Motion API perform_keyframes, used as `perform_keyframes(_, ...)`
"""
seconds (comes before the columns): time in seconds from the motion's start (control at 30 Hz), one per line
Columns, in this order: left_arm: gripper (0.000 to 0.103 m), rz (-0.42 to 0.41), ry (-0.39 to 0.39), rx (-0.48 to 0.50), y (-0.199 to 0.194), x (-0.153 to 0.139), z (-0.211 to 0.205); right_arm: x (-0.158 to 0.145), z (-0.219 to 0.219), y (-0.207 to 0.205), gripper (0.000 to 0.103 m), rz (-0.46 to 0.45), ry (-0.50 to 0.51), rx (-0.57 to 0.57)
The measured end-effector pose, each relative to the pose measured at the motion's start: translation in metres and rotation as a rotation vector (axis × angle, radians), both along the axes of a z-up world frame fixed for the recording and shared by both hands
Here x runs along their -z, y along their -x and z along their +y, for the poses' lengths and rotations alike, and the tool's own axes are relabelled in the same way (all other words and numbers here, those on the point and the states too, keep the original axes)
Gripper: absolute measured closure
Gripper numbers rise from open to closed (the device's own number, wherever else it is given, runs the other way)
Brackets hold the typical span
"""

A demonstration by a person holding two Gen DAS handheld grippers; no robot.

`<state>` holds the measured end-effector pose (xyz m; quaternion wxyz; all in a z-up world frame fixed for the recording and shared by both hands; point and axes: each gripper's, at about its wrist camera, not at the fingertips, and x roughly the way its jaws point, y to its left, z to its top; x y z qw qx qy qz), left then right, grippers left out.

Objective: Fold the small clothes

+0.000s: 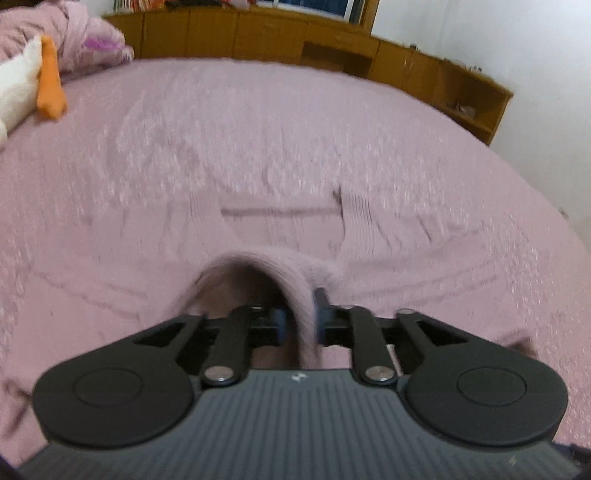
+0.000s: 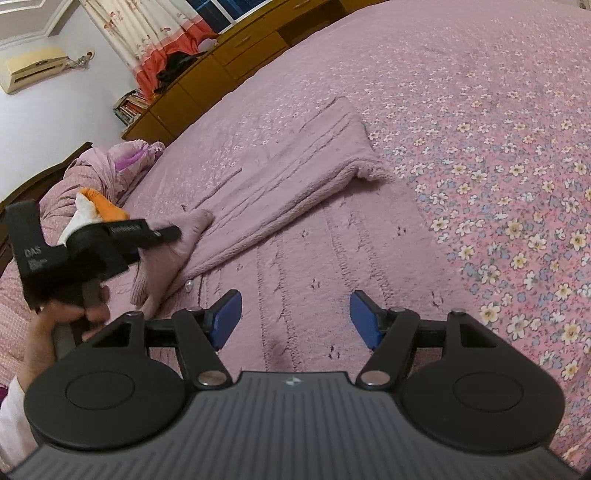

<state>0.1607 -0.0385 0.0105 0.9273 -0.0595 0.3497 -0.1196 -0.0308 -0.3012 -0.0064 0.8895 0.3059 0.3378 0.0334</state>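
Pinching a fold of the sweater (image 1: 280, 229) with the left gripper (image 1: 300, 317): jaws set to a narrow gap, filled by an arched strip of mauve knit, blue pads (image 1: 280, 321) against the cloth on both sides, though blurred in the left wrist view. Seen from the right wrist, shows up as the left gripper (image 2: 173, 232) at the left edge, gripped by a hand (image 2: 55, 325) in a pale sleeve, its tip at a cuff lifted off the rest of the garment. Lies spread on the bed (image 2: 498, 147), this sweater (image 2: 295, 177), ribbed and nearly the same colour as the flowered cover, with one part folded across in a long slanting band and the body stretching towards the camera. Hovering low over that body with the right gripper (image 2: 295, 317): jaws wide apart, nothing between the pads (image 2: 229, 310), only knit beneath. Lying well apart from the sweater, near the far left of the bed: a white and orange toy (image 1: 22, 81) beside a bundled quilt (image 2: 92, 162). Running along the far side of the bed: a low wooden cabinet (image 1: 258, 33)
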Motion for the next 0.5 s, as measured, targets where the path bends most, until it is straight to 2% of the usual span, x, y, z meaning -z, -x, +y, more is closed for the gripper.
perform_keyframes(0.07,0.062,0.013,0.015,0.015,0.007,0.003,0.003,-0.001,0.003,-0.002,0.030,0.000,0.008,-0.007)
perform_keyframes(0.2,0.053,0.020,0.007,0.044,0.028,0.001,0.008,-0.007,0.009,-0.012,0.030,0.004,-0.016,-0.021)
perform_keyframes(0.37,0.053,-0.010,0.012,0.053,0.056,-0.006,0.029,-0.023,0.018,-0.040,0.030,0.016,-0.116,-0.023)
perform_keyframes(0.5,0.053,-0.035,-0.004,0.000,0.072,-0.010,0.055,-0.039,0.036,-0.082,0.030,0.038,-0.143,-0.082)
